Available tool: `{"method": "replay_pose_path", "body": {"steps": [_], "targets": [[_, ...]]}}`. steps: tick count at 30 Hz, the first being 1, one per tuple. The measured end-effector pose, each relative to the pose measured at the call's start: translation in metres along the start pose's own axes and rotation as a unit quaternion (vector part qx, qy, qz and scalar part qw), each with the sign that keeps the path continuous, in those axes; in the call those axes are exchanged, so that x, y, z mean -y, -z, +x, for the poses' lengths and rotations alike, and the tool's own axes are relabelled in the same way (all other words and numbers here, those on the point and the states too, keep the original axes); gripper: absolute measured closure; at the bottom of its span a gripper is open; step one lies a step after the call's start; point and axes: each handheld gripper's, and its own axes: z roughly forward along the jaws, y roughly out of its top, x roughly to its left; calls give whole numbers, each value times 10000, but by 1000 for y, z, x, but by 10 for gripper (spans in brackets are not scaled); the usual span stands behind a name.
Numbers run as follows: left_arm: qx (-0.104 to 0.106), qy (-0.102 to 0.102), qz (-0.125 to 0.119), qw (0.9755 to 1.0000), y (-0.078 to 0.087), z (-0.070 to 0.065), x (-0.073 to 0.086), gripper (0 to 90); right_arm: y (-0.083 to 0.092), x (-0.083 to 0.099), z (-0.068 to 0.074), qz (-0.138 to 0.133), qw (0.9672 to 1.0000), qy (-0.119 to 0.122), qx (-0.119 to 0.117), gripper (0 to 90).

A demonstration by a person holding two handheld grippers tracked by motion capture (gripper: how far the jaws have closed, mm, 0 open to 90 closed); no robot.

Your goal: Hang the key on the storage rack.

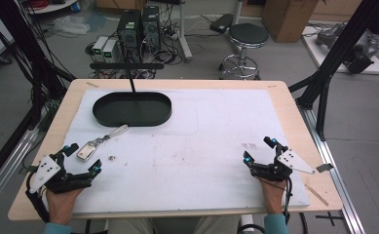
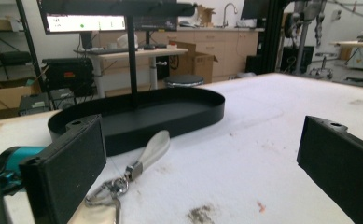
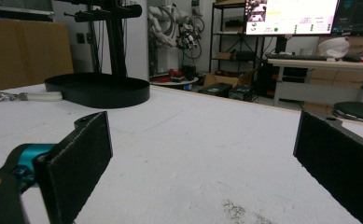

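While the keychain [image 1: 90,148] lies flat on the white table cover [image 1: 187,146], just ahead of my left gripper [image 1: 82,157], nothing grips it. Its tan tag end sits between the two left fingertips in the high view; the metal clasp and pale strap [image 2: 153,149] run off toward the black oval tray [image 1: 132,108]. In my left gripper view the clasp [image 2: 108,190] is right beside my left-hand pad [image 2: 69,168], apart from the other pad; I can't tell if it touches.

Left hand [image 1: 60,202]: low near the table's front left corner, forearm coming in from the bottom, gripper level along the surface and pointing forward and a bit right. Jaws spread wide, empty.

Right hand [image 1: 271,195]: near the front right, well apart from the keychain, gripper [image 1: 260,150] level, aimed forward-left. Jaws also wide, holding nothing; bare white cover between the pads [image 3: 76,158] in my right gripper view.

Tray sits at the far left of the cover, a black post [image 1: 132,83] with a crossbar rising from it. Strap end is near the tray's front rim, not touching.
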Motion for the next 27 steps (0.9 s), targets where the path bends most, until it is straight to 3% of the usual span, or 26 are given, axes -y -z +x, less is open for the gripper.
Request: {"method": "replay_pose_path", "body": {"steps": [4,9,16,18,21,23,24,25,27], "targets": [[50,56,-39,10000,0,8,-12,17,0,0,0,2,10000,-21,-5,39],[127,10,149,9998,-7,17,-31,17,0,0,0,5,10000,-18,-6,39],[292,-258,772,9963,-28,27,-60,17,0,0,0,12,10000,-12,-10,39],[347,-338,959,9942,-34,31,-67,17,0,0,-1,5,10000,4,1,39],[523,-295,1351,9890,-46,40,-80,17,0,0,-1,7,10000,6,-1,39],[565,-311,1423,9877,-49,43,-82,17,0,0,-1,9,10000,4,-3,39],[665,-273,1585,9847,-56,48,-87,17,0,0,-1,6,10000,0,0,39],[665,-273,1585,9847,-56,48,-87,17,0,0,-1,6,10000,0,0,39],[723,-323,1700,9823,-62,52,-91,17,0,0,-1,7,10000,2,-1,39]]}}
